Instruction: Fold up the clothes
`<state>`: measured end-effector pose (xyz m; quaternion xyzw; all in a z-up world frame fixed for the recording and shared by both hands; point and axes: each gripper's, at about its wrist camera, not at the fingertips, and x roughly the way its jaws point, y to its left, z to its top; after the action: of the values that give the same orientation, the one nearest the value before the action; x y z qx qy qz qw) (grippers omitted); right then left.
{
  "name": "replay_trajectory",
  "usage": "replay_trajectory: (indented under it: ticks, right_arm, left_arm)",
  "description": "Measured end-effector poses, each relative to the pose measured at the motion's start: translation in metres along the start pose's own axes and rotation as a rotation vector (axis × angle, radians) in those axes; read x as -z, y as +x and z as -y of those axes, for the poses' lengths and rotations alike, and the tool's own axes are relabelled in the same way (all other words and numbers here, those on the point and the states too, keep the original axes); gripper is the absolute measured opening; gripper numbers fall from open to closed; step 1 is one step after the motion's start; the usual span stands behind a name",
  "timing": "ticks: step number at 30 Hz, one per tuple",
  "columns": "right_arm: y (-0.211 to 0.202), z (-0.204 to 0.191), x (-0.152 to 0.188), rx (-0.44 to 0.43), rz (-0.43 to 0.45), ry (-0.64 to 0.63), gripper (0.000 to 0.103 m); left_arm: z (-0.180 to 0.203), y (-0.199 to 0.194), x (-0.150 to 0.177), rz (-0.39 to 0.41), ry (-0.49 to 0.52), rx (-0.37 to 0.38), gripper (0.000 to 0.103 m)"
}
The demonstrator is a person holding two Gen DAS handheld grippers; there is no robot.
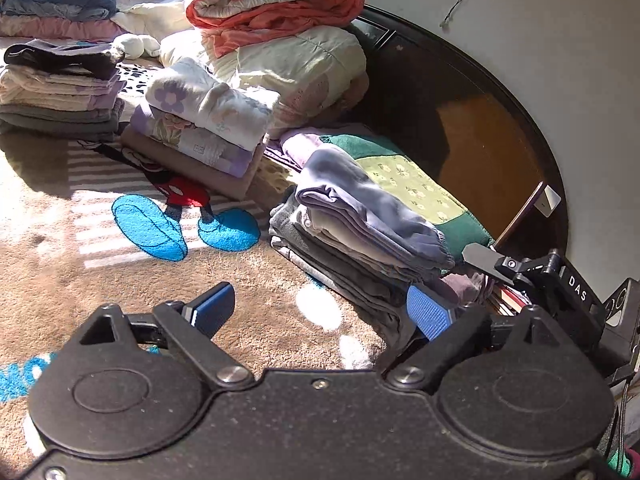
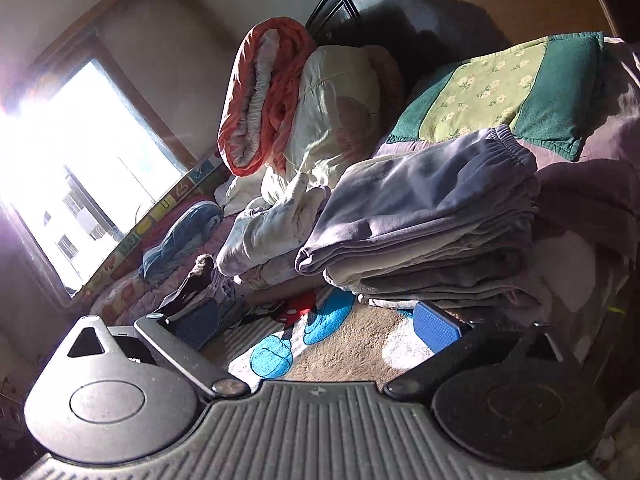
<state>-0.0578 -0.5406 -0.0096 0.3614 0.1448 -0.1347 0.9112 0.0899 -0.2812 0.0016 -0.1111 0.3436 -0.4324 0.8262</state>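
left gripper (image 1: 318, 312) gaping, empty | right gripper (image 2: 320, 326) wide too, nothing held | grey pants (image 1: 372, 208) top the stack (image 2: 440, 276) — ahead-right of both, long axis slanting away — right nearer

Folded grey-lilac sweatpants with elastic cuffs (image 1: 368, 204) lie flat on top of a neat stack of folded grey and beige garments (image 1: 344, 264), on the brown carpet, against a green-and-yellow patchwork pillow.
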Motion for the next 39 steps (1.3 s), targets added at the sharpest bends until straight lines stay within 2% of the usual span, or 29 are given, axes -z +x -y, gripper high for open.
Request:
replay_trajectory:
  ticks: [3,6,8,11,17,19,24,32,39]
  right_arm:
    - [-0.017,-0.016,0.000,0.053,-0.029,-0.064,0.103]
    - [-0.039,-0.029,-0.001,0.135,-0.034,-0.127,0.103]
    - [-0.050,-0.036,-0.002,0.172,-0.032,-0.166,0.103]
    - [-0.062,-0.045,-0.001,0.232,-0.031,-0.227,0.103]
    - [-0.078,-0.057,0.005,0.263,-0.062,-0.289,0.103]
    - [-0.082,-0.061,0.006,0.276,-0.068,-0.304,0.103]
    - [-0.092,-0.066,0.006,0.320,-0.054,-0.324,0.103]
    - [-0.098,-0.065,0.008,0.387,-0.041,-0.342,0.103]
    - [-0.103,-0.063,0.008,0.412,-0.021,-0.349,0.103]
  left_arm:
    - [0.021,-0.014,0.011,0.004,0.071,-0.006,0.097]
    - [0.041,-0.027,0.016,0.022,0.131,-0.023,0.103]
    - [0.058,-0.037,0.019,0.061,0.181,-0.085,0.103]
    - [0.076,-0.044,0.021,0.075,0.225,-0.195,0.103]
    - [0.098,-0.055,0.026,0.084,0.327,-0.312,0.103]
    - [0.100,-0.060,0.028,0.106,0.335,-0.317,0.103]
    - [0.104,-0.068,0.029,0.101,0.360,-0.301,0.103]
    - [0.110,-0.075,0.027,0.113,0.318,-0.249,0.103]
    - [0.118,-0.070,0.025,0.123,0.316,-0.245,0.103]
